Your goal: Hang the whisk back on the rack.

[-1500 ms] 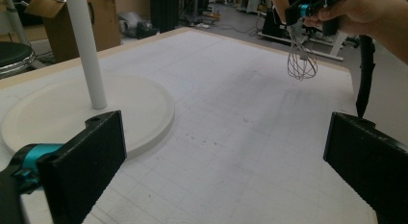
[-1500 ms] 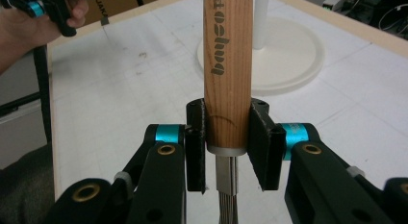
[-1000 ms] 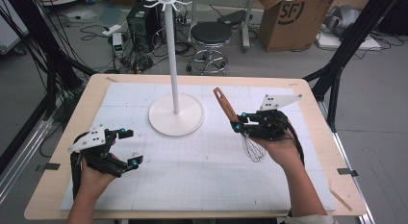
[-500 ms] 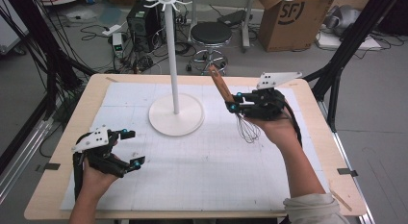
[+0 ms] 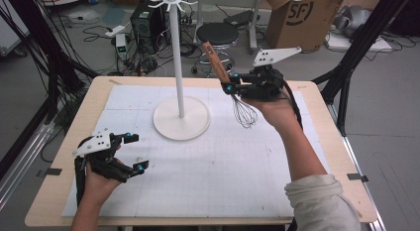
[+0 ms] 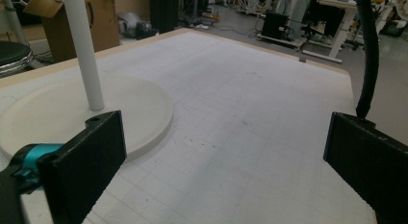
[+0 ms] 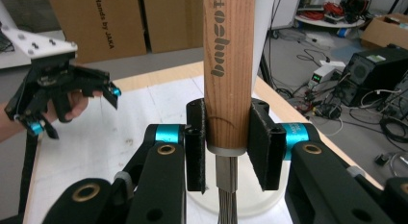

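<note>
A whisk with a wooden handle (image 5: 216,60) (image 7: 227,65) and wire loops (image 5: 244,112) hangs in the air right of the white stand's pole (image 5: 177,57). My right gripper (image 5: 230,86) (image 7: 226,152) is shut on the handle's lower end, wires pointing down. The stand has a round base (image 5: 181,124) (image 6: 57,118) and hooks at its top (image 5: 170,1). My left gripper (image 5: 133,151) (image 6: 226,156) rests open at the table's front left, nothing between its jaws. It appears farther off in the right gripper view (image 7: 72,106).
A white gridded mat (image 5: 218,171) covers the wooden table (image 5: 327,122). Behind the table are a black stool (image 5: 218,35), a cardboard box (image 5: 297,18), cables and a computer case (image 5: 146,23) on the floor. Black frame legs (image 5: 356,52) stand at the right.
My right gripper has lifted the whisk up and away toward the table's far side, nearer the stand's pole. The left gripper has barely moved.
</note>
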`<move>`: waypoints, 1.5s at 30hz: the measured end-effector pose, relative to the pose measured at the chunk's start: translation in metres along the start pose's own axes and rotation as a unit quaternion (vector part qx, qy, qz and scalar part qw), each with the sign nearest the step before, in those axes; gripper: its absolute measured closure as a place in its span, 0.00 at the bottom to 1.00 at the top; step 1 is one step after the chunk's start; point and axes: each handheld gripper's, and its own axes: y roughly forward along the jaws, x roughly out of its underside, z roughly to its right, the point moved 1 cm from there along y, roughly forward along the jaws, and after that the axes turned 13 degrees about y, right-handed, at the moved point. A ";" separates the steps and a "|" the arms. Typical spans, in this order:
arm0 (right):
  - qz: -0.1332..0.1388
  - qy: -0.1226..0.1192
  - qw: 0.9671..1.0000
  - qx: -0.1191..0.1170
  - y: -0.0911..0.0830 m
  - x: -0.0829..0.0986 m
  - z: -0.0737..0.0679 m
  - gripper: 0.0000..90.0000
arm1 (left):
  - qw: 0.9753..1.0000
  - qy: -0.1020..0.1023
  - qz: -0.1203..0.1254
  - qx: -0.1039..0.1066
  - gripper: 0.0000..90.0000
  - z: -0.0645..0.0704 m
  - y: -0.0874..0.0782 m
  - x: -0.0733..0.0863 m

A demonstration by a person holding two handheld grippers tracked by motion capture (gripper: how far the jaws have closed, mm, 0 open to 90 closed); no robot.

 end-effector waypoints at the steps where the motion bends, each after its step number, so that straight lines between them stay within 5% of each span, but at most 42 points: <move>1: 0.000 0.000 1.000 0.000 0.000 0.000 0.000 0.79 | 1.000 0.000 0.000 0.000 0.02 0.000 0.000 0.000; 11: 0.010 -0.004 1.000 -0.012 0.015 -0.033 0.003 0.79 | 1.000 -0.003 0.002 0.002 0.02 0.000 0.001 0.000; 29: -0.004 -0.027 1.000 0.001 0.031 -0.090 0.003 0.79 | 1.000 -0.006 0.002 0.005 0.02 -0.001 0.000 0.002; 45: -0.018 -0.019 1.000 0.011 0.043 -0.090 0.009 0.79 | 1.000 -0.008 0.004 0.003 0.02 -0.001 -0.001 0.002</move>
